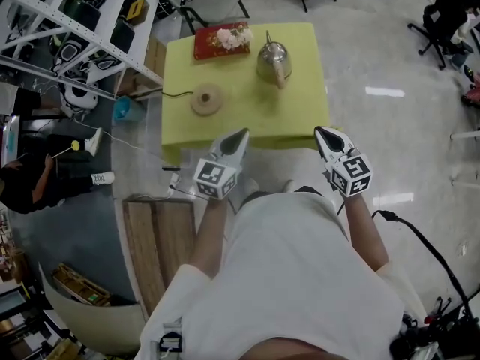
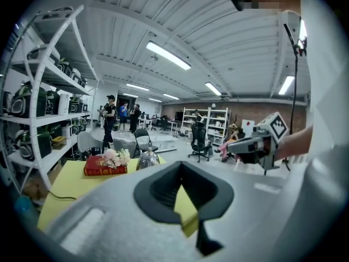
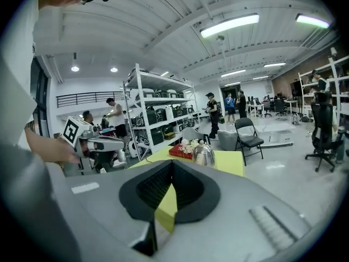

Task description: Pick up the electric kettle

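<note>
In the head view, the electric kettle (image 1: pixel 274 61) is seen on the yellow table (image 1: pixel 300 118), upper middle, right of a red book (image 1: pixel 223 40). The left gripper (image 1: pixel 242 133) and the right gripper (image 1: pixel 320 131) are held at the table's lower edge, well apart from the kettle. In the left gripper view, the jaws are pressed together and nothing is held; the kettle (image 2: pixel 147 158) is seen left of middle. In the right gripper view, the jaws are also together and empty; the kettle (image 3: pixel 204 154) is seen just above them.

1 kettle (image 1: pixel 274 61), 1 book (image 1: pixel 222 40) (1 base (image 1: pixel 207 100))
</note>
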`<state>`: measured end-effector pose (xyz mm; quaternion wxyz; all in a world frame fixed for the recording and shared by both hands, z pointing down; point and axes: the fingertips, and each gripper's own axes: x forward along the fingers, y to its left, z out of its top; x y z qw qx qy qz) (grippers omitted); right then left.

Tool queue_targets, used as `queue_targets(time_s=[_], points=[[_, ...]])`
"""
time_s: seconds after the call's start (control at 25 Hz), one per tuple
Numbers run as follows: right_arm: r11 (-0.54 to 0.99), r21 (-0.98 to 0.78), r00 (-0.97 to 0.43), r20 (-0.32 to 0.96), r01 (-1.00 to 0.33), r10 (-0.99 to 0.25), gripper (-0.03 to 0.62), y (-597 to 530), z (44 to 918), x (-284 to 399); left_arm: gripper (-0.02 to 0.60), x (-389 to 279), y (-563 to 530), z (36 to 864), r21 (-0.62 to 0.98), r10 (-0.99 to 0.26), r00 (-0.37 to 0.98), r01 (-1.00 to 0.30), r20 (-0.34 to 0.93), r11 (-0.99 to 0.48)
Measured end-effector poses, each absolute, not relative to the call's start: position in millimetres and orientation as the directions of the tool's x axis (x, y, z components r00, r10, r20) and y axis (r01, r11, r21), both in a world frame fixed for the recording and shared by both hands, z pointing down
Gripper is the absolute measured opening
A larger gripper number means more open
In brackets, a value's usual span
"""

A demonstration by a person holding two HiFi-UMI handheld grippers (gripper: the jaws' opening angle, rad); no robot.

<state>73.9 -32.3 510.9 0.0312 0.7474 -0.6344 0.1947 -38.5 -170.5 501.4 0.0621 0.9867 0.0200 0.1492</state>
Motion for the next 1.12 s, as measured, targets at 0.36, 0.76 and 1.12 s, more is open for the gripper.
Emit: queue_targets(time_s=[0.36,0.76,1.12], points=[[-0.192,-0.217,0.116,0.319,-0.957,-0.941,0.005,-53.5,514.9,50.1,0.002,-51.0,-193.4,506.4,0.123,0.091,0.948,0.056,0.305,-0.991],[-0.204,-0.209,0.131,0.318,-0.957,-0.939,0.005,-63.7,510.3,53.2,0.002,-58.8,-200.7,514.9,0.121,0.11,0.947,0.077,0.302,-0.99],[-0.193,-0.207,0.119,0.323,-0.959,-0.939,0.005,-75.6,511.0,50.6,0.002,-49.5,-204.5,508.9,0.127,0.132,0.95,0.099,0.284,-0.987]])
